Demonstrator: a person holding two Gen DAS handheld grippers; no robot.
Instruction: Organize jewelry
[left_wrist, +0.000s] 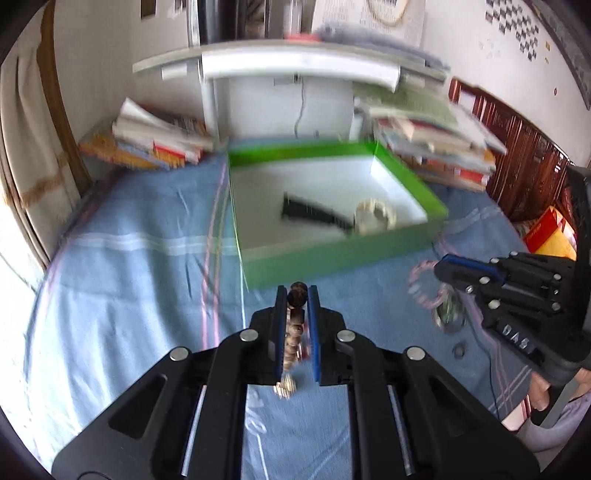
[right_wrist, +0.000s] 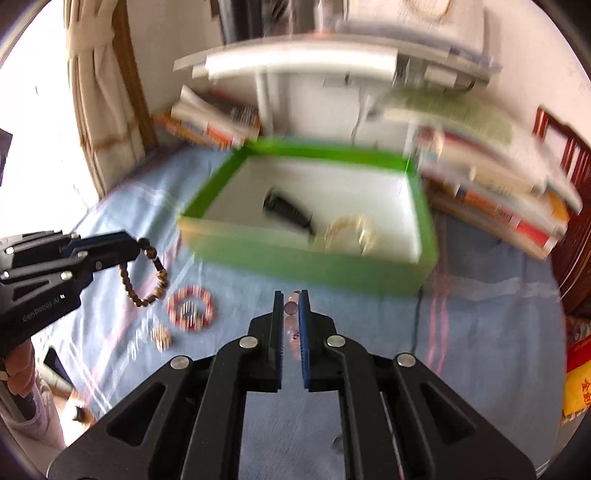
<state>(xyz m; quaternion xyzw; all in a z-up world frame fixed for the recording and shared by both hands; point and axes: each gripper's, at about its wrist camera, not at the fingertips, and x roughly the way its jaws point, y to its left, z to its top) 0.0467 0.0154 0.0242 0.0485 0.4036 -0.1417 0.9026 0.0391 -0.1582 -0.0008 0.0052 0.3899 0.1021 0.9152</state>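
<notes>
- Left claw (left_wrist: 297, 295) clenched on brown bead bracelet (right_wrist: 146, 275), dangling.
- Right claw (right_wrist: 291, 304) clenched on pink bead bracelet (left_wrist: 424, 286).
- Green box (right_wrist: 306, 264) at 12 o'clock.

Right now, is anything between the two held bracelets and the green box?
Nothing visible: only bare blue cloth separates the brown bead bracelet and the pink bead bracelet from the open green box.

Green box (right_wrist: 306, 258); blue striped cloth (right_wrist: 480, 350); brown bead bracelet (right_wrist: 147, 280); red-white bracelet (right_wrist: 191, 308).

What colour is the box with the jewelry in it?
The box is green outside with a white inside, clearest from the right wrist view.
</notes>
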